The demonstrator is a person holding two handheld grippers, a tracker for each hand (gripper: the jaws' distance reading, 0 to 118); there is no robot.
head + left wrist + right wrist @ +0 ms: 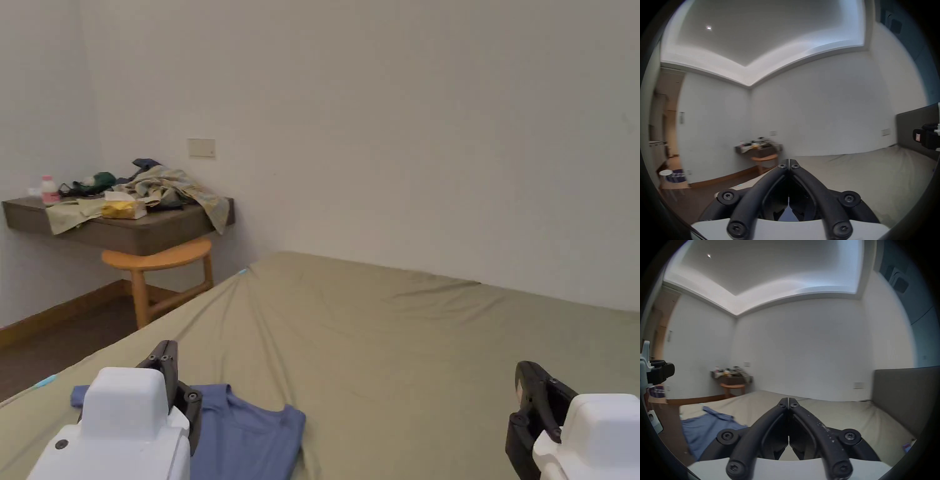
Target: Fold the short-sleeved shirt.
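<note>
In the head view, the blue short-sleeved shirt lies on the olive-green bed at the near left, partly hidden behind the left gripper, which is held above it. The right gripper is well apart from it, over bare sheet on the right. Neither touches the cloth; from here I cannot tell how their jaws stand. A wall shelf heaped with clothes and a wooden stool stand beyond the bed.

In the left gripper view, the left gripper has its jaws together on nothing, pointing level across the bed toward the wall.

In the right gripper view, the right gripper is likewise closed and empty, with the shirt rumpled to its lower left.

The fold looks not yet begun. Next, both grippers would need to drop, spread their jaws, and take hold of the shirt's edges to lay it flat.
</note>
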